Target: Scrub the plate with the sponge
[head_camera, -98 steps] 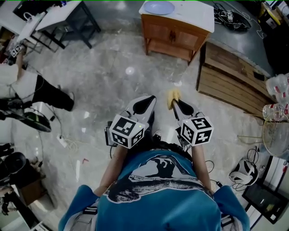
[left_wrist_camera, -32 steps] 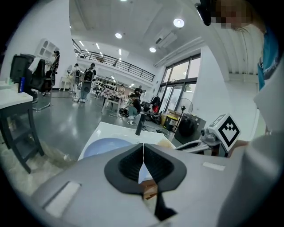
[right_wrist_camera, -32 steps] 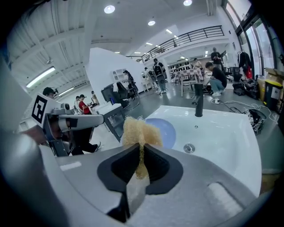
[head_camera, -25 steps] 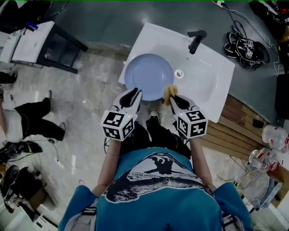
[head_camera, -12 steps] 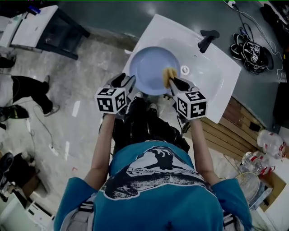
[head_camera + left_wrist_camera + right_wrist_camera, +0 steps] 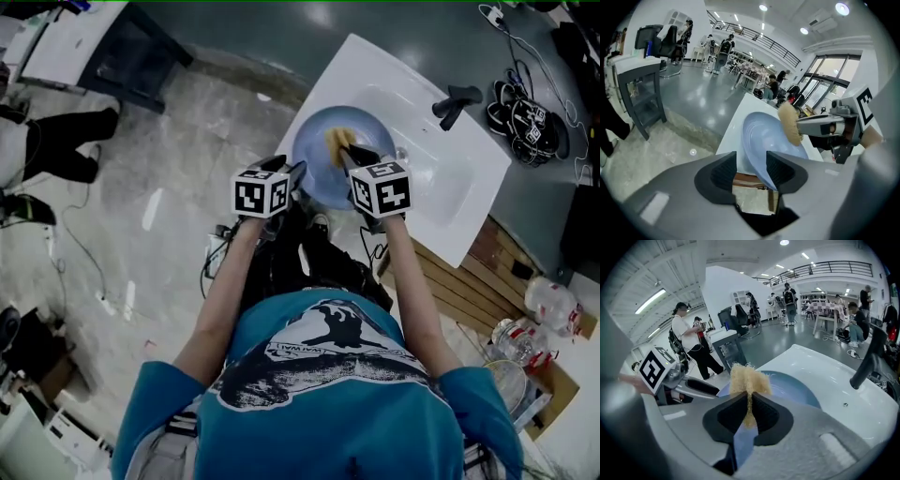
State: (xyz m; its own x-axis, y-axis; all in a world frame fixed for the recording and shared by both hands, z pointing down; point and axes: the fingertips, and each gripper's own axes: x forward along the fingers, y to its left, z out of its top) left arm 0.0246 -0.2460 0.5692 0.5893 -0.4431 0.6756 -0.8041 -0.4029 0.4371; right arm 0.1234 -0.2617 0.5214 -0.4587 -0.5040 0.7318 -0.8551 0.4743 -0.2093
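Scrub looked about to start, I'd say: the right gripper's (image 6: 749, 411) jaws were clamped on the sponge (image 6: 747, 378), held just over the blue plate (image 6: 764, 136) at the white sink's (image 6: 825, 376) near edge. Left gripper's (image 6: 751, 171) jaws were opening, wide apart w/ the plate's rim between them, unpinched. Next move prob. needs that rim steadied, then rubbing.

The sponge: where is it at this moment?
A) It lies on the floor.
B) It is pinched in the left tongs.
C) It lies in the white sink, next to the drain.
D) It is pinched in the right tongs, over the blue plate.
D: the right gripper view shows the yellow sponge squeezed between the closed jaws of the right tongs, with the plate just beyond it.
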